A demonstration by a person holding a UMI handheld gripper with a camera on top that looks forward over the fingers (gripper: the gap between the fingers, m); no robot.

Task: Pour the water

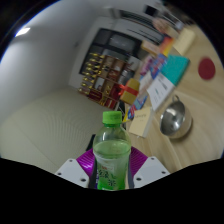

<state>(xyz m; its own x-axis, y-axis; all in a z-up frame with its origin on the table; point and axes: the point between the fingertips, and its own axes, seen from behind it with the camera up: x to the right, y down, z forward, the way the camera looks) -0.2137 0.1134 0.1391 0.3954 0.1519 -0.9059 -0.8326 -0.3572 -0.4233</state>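
Note:
A clear green plastic bottle (111,152) with a green cap and a green label stands upright between my gripper's (111,170) fingers. Both purple pads (86,160) press against its sides, so the gripper is shut on the bottle. It seems lifted over a pale tabletop (50,115). A shiny metal bowl (176,120) sits beyond the fingers to the right, on the table near a stack of boxes. The bottle's base is hidden below the fingers.
A wooden block (141,120) lies just behind the bottle beside the bowl. Colourful boxes and cartons (160,80) are piled further back. A rack of small packaged goods (105,78) stands at the table's far side, with a grey machine (120,42) behind it.

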